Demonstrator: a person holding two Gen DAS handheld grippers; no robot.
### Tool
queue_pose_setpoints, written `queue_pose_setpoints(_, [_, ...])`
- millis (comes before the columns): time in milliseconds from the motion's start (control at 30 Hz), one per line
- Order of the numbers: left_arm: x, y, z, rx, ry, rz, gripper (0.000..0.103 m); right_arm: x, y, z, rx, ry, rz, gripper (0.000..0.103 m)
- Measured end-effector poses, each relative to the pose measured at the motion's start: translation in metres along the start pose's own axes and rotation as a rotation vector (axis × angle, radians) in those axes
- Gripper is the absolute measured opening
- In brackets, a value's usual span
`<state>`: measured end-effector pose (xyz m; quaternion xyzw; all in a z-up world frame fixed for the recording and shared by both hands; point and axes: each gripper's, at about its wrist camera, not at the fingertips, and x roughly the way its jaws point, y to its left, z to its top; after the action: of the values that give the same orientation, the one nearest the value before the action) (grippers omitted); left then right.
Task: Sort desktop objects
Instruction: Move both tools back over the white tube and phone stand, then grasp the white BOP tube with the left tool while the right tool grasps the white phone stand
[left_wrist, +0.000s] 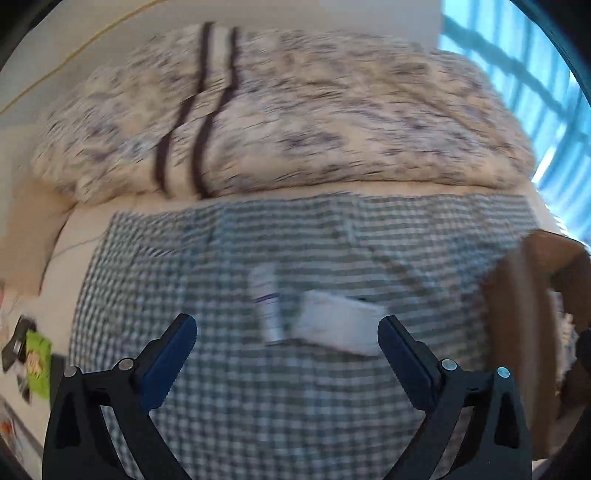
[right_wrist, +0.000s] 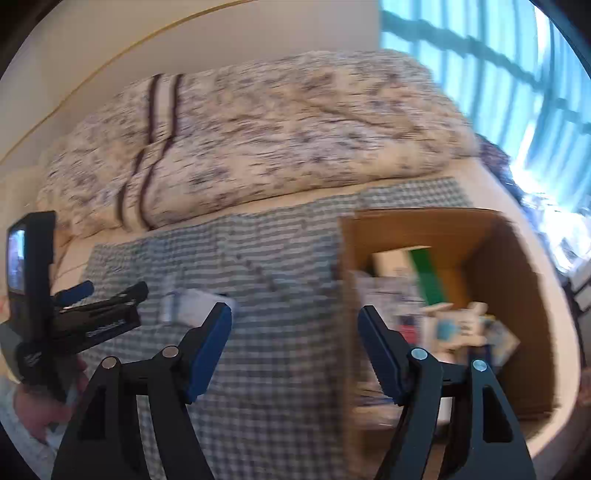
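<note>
A white tube (left_wrist: 267, 306) and a white packet (left_wrist: 340, 325) lie side by side on a green checked cloth (left_wrist: 258, 398). My left gripper (left_wrist: 287, 325) hovers just before them, jaws wide open and holding nothing. The right wrist view shows the same tube (right_wrist: 168, 302) and packet (right_wrist: 199, 306), with the left gripper (right_wrist: 109, 290) to their left. My right gripper (right_wrist: 293, 312) is open over the cloth (right_wrist: 280, 369), nothing between its fingers. To its right stands an open cardboard box (right_wrist: 424, 229) with a green carton (right_wrist: 428, 277) and several packets inside. Both views are blurred.
A speckled quilt (left_wrist: 295, 118) is piled behind the cloth. The cardboard box's corner (left_wrist: 517, 295) stands at the right of the left wrist view. A green packet (left_wrist: 37, 363) lies far left. A person's hand (right_wrist: 40, 406) holds the left gripper. A window (right_wrist: 498, 74) lies back right.
</note>
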<state>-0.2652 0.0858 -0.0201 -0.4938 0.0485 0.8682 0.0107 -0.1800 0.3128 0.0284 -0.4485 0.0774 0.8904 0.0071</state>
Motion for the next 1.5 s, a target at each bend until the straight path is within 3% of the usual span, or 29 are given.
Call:
queue_pose_setpoints(200, [0.045, 0.058, -0.018, -0.087, 0.062, 0.073, 0.101, 0.043, 0.056, -0.006, -0.1, 0.052, 0.063, 0.071])
queue_pose_setpoints(333, [0.077, 0.074, -0.026, -0.142, 0.096, 0.053, 0.101, 0.074, 0.072, -0.01, -0.136, 0.098, 0.088, 0.071])
queue_pose_setpoints(733, [0.155, 0.051, -0.014, -0.168, 0.153, -0.012, 0.101, 0.149, 0.065, -0.011, -0.178, 0.228, 0.085, 0.071])
queue_pose_setpoints(1033, [0.188, 0.042, -0.013, -0.166, 0.168, -0.004, 0.101, 0.18, 0.075, -0.006, -0.217, 0.267, 0.106, 0.071])
queue_pose_setpoints(1133, [0.193, 0.04, -0.012, -0.153, 0.169, -0.017, 0.09, 0.187, 0.08, -0.006, -0.235, 0.277, 0.114, 0.071])
queue_pose_setpoints(1167, [0.19, 0.038, -0.011, -0.145, 0.16, -0.038, 0.073, 0.189, 0.081, -0.007, -0.238, 0.28, 0.116, 0.071])
queue_pose_setpoints(1200, [0.187, 0.034, -0.01, -0.128, 0.151, -0.072, 0.047, 0.193, 0.083, -0.008, -0.24, 0.285, 0.115, 0.071])
queue_pose_setpoints(1233, [0.182, 0.029, -0.009, -0.105, 0.141, -0.101, 0.032, 0.196, 0.085, -0.009, -0.241, 0.29, 0.114, 0.071])
queue_pose_setpoints(1333, [0.174, 0.019, -0.007, -0.042, 0.133, -0.092, 0.029, 0.203, 0.087, -0.013, -0.235, 0.305, 0.12, 0.071])
queue_pose_setpoints(1500, [0.161, 0.043, -0.006, -0.099, 0.128, -0.083, 0.029, 0.213, 0.092, -0.018, -0.262, 0.354, 0.162, 0.071])
